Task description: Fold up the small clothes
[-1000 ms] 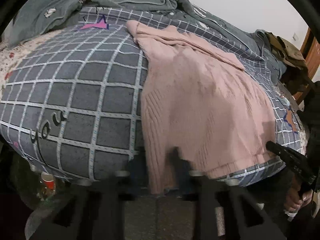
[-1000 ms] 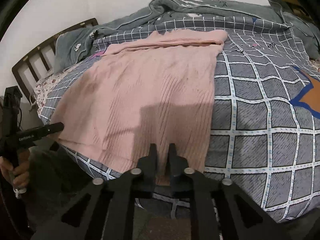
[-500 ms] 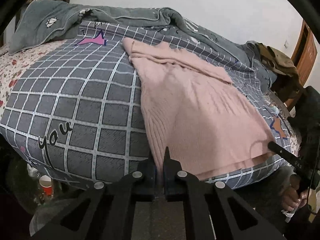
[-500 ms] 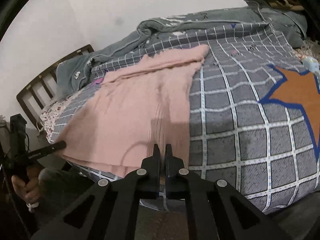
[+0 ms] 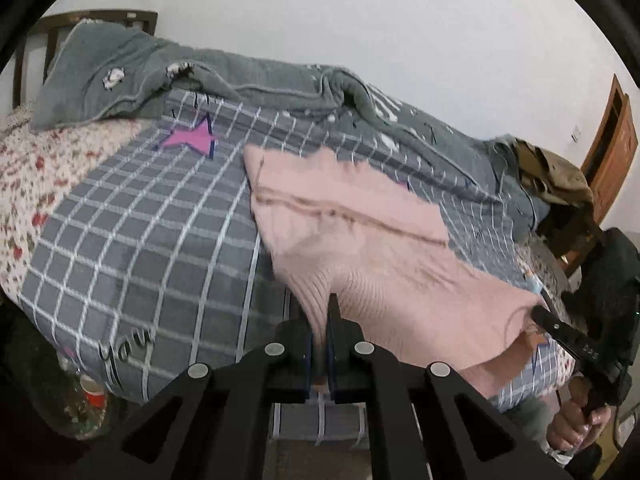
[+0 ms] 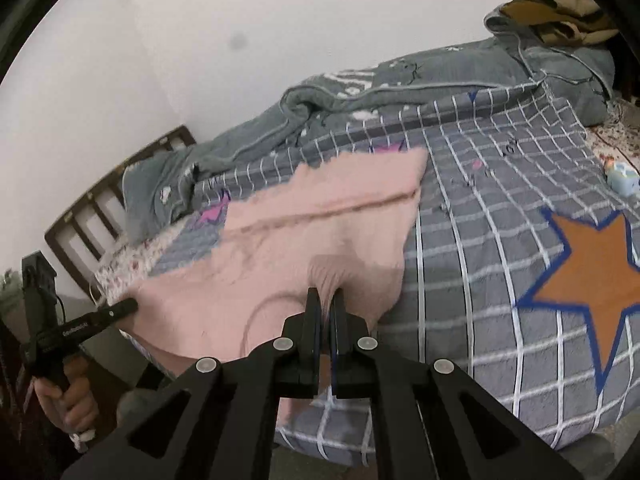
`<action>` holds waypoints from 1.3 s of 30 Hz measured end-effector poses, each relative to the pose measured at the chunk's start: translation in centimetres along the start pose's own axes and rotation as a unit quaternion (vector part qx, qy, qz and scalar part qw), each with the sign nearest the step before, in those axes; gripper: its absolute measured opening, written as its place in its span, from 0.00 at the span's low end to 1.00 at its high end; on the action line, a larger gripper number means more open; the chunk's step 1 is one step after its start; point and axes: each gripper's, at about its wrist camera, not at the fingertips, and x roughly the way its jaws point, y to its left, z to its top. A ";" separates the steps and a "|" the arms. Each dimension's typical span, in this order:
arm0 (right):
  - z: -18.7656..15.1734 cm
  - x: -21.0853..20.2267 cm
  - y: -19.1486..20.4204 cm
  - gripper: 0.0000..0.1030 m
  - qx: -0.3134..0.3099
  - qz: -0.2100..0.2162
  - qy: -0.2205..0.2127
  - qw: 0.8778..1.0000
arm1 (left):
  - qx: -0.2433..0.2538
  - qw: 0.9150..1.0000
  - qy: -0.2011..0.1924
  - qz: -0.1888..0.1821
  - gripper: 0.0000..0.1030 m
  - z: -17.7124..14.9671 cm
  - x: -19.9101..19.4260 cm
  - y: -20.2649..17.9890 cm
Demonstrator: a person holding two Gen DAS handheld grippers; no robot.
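Note:
A pink knit sweater [image 5: 360, 240] lies on the grey checked bed cover [image 5: 140, 240], its far part flat, its near hem raised. My left gripper [image 5: 320, 316] is shut on the hem's left corner. My right gripper [image 6: 326, 304] is shut on the hem's right corner; it also shows in the left wrist view [image 5: 560, 328]. The sweater [image 6: 320, 232] sags between the two grips. The left gripper shows at the left of the right wrist view [image 6: 120, 310].
A rumpled grey blanket [image 5: 240, 80] lies along the wall at the back of the bed. A wooden headboard [image 6: 100, 208] stands at one end. An olive garment [image 5: 552, 176] and wooden furniture [image 5: 608, 148] are at the other end. A red cup [image 5: 94, 392] sits below the bed edge.
Both grippers closed on the sweater's near hem corners and lifted them up and forward over the bed. The hem has come off the bed edge.

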 end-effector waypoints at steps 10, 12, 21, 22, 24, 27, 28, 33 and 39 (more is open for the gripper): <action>8.5 3.4 -0.6 0.03 0.027 0.015 -0.010 0.999 | 0.002 0.999 -0.037 0.002 0.06 7.8 2.4 -2.0; 9.9 4.5 -0.8 0.03 0.034 0.018 -0.010 0.999 | -0.005 0.999 -0.037 0.002 0.06 9.5 3.9 -2.0; 16.4 13.7 -3.3 0.03 0.061 0.025 0.007 0.998 | -0.026 0.999 -0.036 0.013 0.06 15.4 12.5 -1.1; 16.9 15.0 -3.7 0.03 0.064 0.023 0.010 0.998 | -0.030 0.999 -0.035 0.015 0.06 15.8 13.6 -0.9; 17.7 17.2 -4.4 0.03 0.073 0.020 0.015 0.997 | -0.038 0.999 -0.032 0.016 0.06 16.6 16.0 -0.6; 18.7 20.8 -5.6 0.03 0.088 0.020 0.026 0.996 | -0.051 0.998 -0.025 0.019 0.06 17.5 19.0 0.0; 19.0 21.9 -5.9 0.03 0.091 0.019 0.028 0.995 | -0.058 0.998 -0.021 0.018 0.06 17.8 20.0 0.3; 19.9 26.9 -7.5 0.04 0.109 0.014 0.043 0.993 | -0.072 0.997 -0.005 0.022 0.06 19.0 24.5 1.3; 20.0 27.9 -8.6 0.15 0.056 -0.036 0.023 0.998 | -0.089 0.996 0.006 0.025 0.41 19.4 26.5 3.1</action>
